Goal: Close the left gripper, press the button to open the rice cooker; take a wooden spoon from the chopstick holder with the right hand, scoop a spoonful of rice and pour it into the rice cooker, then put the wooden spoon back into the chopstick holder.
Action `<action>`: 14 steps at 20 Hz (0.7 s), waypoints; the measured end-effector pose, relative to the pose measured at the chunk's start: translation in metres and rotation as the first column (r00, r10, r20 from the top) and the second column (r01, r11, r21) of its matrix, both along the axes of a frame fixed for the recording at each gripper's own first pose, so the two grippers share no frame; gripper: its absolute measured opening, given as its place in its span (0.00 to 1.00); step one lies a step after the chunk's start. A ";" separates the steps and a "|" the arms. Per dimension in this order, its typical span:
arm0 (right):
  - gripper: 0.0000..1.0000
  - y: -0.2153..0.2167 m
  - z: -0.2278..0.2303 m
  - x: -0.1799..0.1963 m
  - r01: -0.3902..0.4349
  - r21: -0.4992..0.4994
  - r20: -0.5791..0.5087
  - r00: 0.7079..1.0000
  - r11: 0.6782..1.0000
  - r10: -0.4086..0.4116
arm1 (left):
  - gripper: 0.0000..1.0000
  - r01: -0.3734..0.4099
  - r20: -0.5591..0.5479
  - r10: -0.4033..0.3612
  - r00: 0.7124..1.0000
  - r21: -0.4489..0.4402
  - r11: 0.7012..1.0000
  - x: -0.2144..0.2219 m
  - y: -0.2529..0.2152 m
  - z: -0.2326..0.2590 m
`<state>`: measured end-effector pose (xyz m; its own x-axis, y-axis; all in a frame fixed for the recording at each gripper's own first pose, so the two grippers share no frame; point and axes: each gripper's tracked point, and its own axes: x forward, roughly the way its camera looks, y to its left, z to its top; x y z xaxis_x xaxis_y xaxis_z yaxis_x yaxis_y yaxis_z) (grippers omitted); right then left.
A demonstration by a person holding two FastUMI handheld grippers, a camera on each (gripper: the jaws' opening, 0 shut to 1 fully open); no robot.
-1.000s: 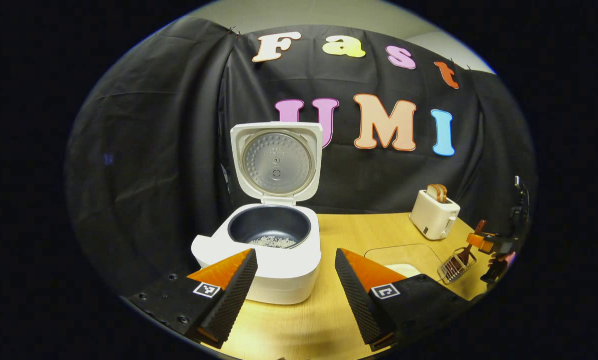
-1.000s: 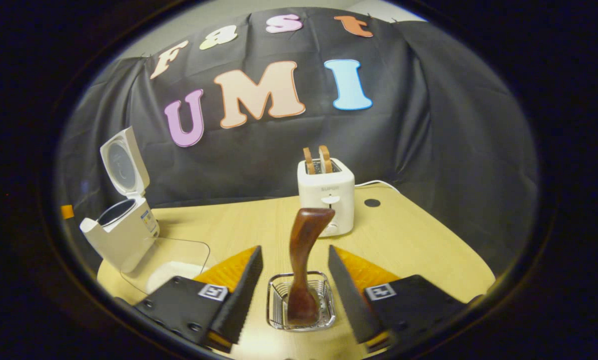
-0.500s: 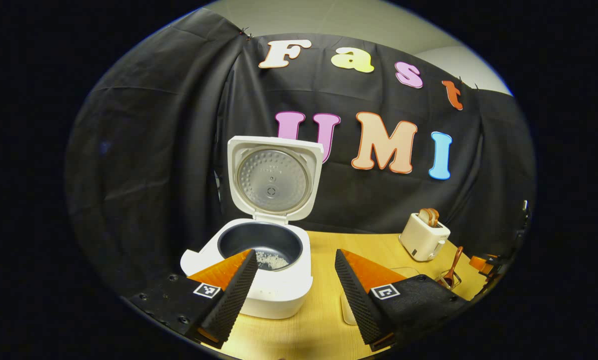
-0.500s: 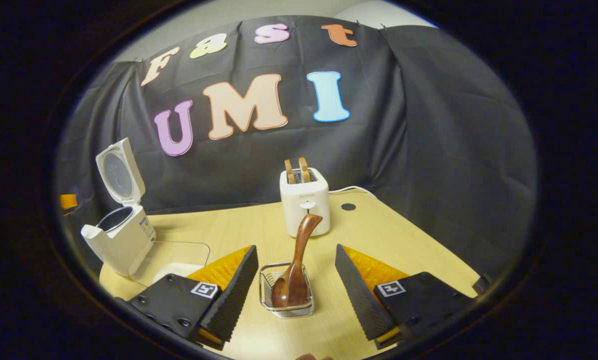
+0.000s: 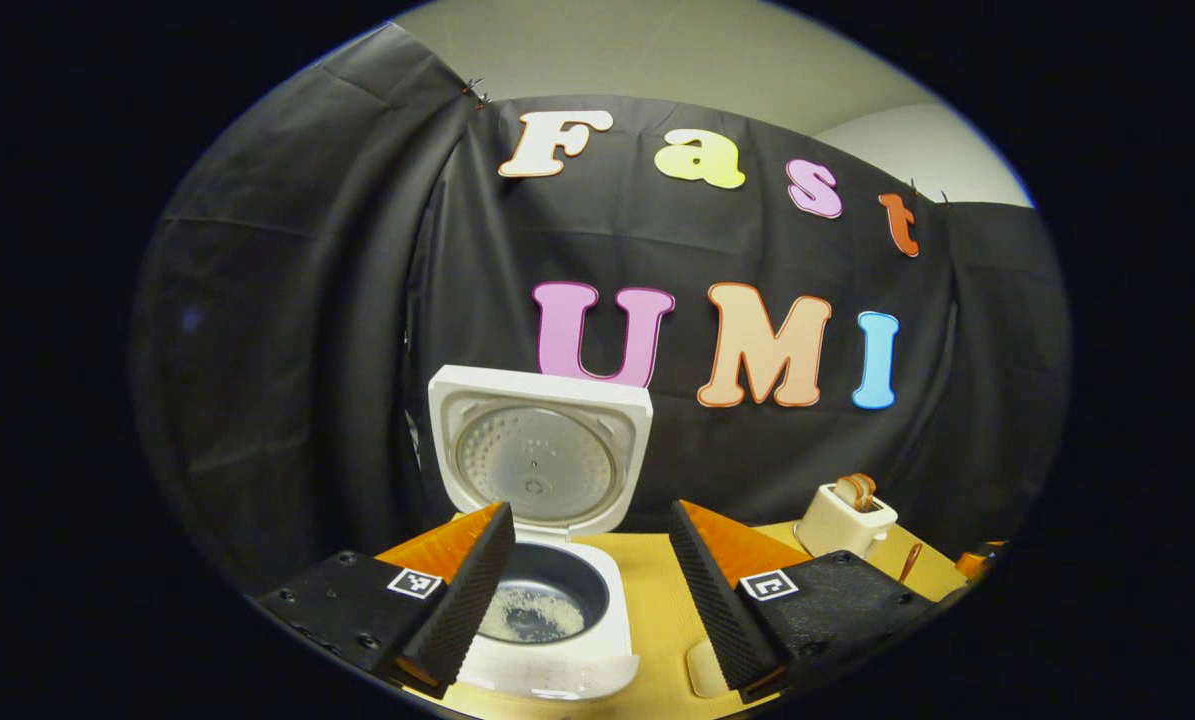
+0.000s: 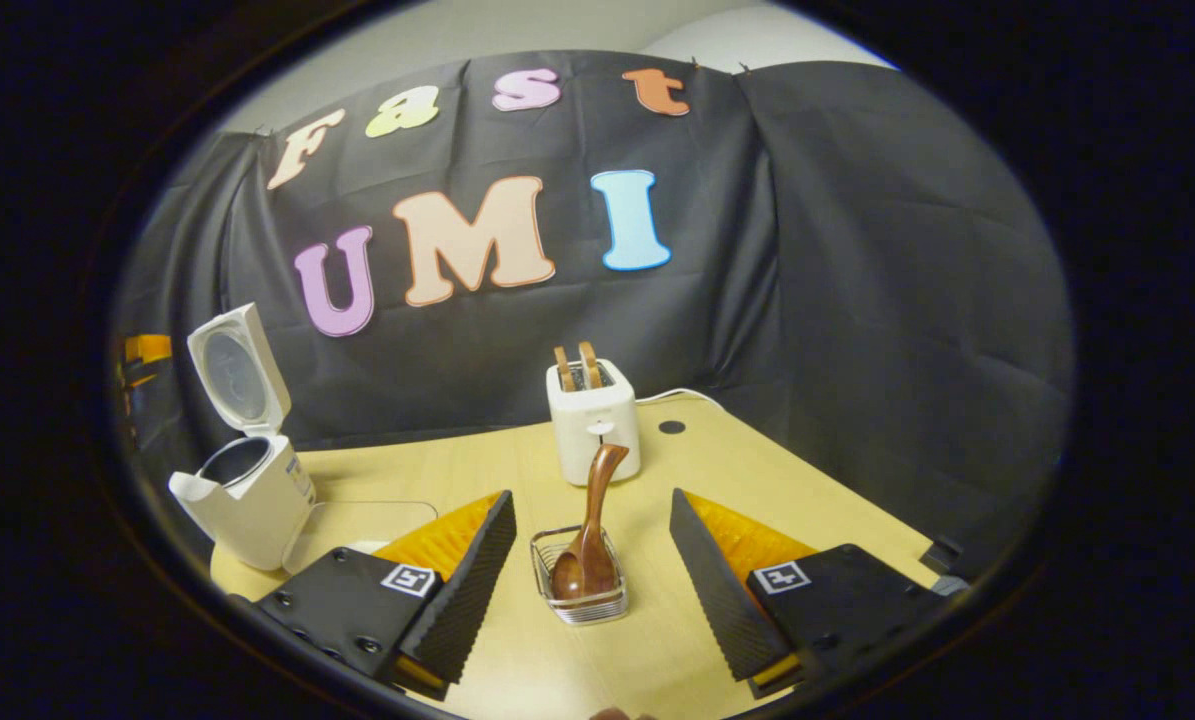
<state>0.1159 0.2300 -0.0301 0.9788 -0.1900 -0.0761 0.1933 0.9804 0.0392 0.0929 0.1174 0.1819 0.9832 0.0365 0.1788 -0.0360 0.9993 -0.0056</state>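
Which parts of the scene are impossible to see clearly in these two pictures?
- Front of the white rice cooker: left gripper view, cut off by the lower edge and the left gripper.
- Clear rice container: right gripper view, near end hidden behind the right gripper.
- Wire chopstick holder bottom: hidden under the brown wooden spoon.

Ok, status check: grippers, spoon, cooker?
Left gripper open, facing the rice cooker, lid up, rice inside. Right gripper open. Wooden spoon stands in the chopstick holder. Nothing in the way.

White toaster (image 6: pixel 593 420) on wooden table (image 6: pixel 757 480)
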 end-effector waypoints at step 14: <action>0.99 0.008 0.001 -0.036 0.182 0.006 0.024 0.983 0.983 -0.182 | 0.89 0.134 0.042 -0.139 0.989 0.111 0.985 0.099 0.012 0.100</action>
<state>0.0800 0.2376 -0.0287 0.9296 -0.3647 -0.0534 0.3672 0.9288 0.0501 0.1916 0.1296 0.2814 0.9674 -0.1195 0.2231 0.0984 0.9898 0.1034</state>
